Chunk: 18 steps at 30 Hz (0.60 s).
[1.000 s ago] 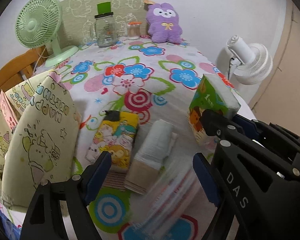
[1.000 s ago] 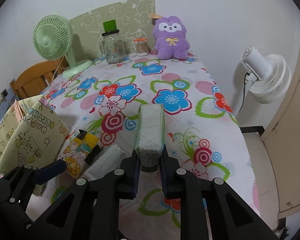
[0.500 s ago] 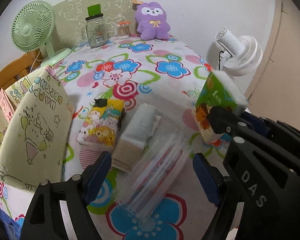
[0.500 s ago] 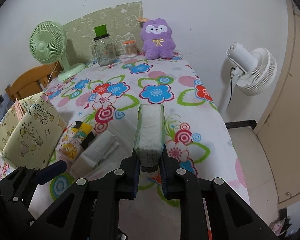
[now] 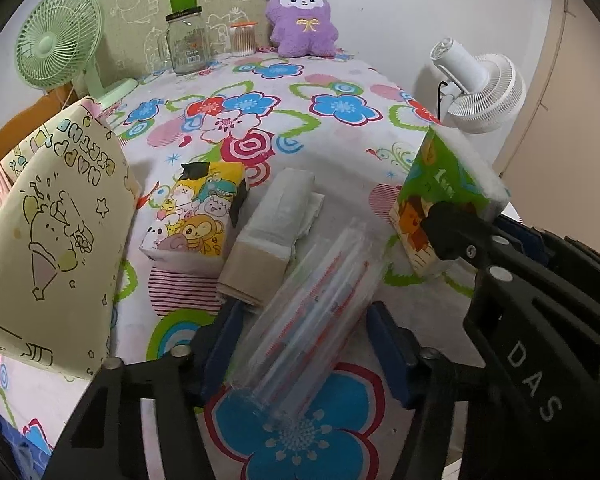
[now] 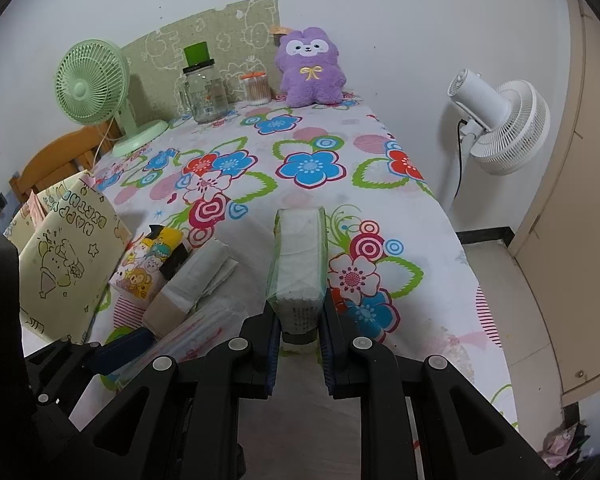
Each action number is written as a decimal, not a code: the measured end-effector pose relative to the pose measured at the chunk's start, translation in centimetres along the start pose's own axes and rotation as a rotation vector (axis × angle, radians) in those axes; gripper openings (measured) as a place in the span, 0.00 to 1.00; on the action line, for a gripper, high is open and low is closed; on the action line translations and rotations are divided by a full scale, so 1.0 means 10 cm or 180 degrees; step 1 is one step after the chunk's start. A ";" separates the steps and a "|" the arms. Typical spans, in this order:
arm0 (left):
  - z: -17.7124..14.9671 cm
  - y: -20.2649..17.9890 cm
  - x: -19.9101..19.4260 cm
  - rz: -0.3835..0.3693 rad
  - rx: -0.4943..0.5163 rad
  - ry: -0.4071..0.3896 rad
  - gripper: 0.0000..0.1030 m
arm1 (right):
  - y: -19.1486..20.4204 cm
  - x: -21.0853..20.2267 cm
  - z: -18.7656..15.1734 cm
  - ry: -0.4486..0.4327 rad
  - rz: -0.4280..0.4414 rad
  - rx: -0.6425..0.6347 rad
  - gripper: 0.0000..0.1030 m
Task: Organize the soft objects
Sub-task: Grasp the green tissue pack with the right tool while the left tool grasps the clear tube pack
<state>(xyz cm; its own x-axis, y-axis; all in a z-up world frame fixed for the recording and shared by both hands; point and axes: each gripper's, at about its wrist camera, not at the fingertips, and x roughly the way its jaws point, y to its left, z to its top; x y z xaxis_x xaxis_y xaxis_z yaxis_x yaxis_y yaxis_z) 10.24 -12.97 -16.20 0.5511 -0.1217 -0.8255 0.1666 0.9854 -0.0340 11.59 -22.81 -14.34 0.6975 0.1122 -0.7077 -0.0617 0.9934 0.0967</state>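
Observation:
My right gripper [image 6: 298, 340] is shut on a green tissue pack [image 6: 299, 264], held above the table; it shows in the left wrist view [image 5: 446, 200] with the gripper [image 5: 460, 236]. My left gripper [image 5: 306, 344] has its jaws closed against a clear plastic-wrapped pack [image 5: 312, 320] lying on the floral tablecloth [image 5: 340, 152]; this pack also shows in the right wrist view [image 6: 188, 340]. Beyond it lie a beige-and-white tissue pack [image 5: 276, 232] and a cartoon-print tissue pack [image 5: 196, 216].
A cream gift bag [image 5: 56, 240] stands at the left. At the back are a green fan [image 5: 56, 44], a glass jar [image 5: 186, 40], a cotton-swab jar [image 5: 243, 38] and a purple plush [image 5: 302, 20]. A white fan [image 6: 496, 124] stands beyond the right table edge.
My left gripper has moved back and narrowed from wide open onto the clear pack. My right gripper has drawn back with the green pack still in it.

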 end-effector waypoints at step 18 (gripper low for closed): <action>0.04 0.02 -0.17 -0.0015 0.0028 -0.0105 0.28 | 0.08 -0.10 0.02 -0.0027 0.0022 -0.0032 0.20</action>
<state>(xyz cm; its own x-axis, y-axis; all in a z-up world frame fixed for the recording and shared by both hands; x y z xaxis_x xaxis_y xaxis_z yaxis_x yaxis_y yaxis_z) 9.62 -12.62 -14.55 0.5770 -0.1304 -0.8063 0.1763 0.9838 -0.0329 10.99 -22.12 -13.43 0.7031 0.1189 -0.7011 -0.0736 0.9928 0.0945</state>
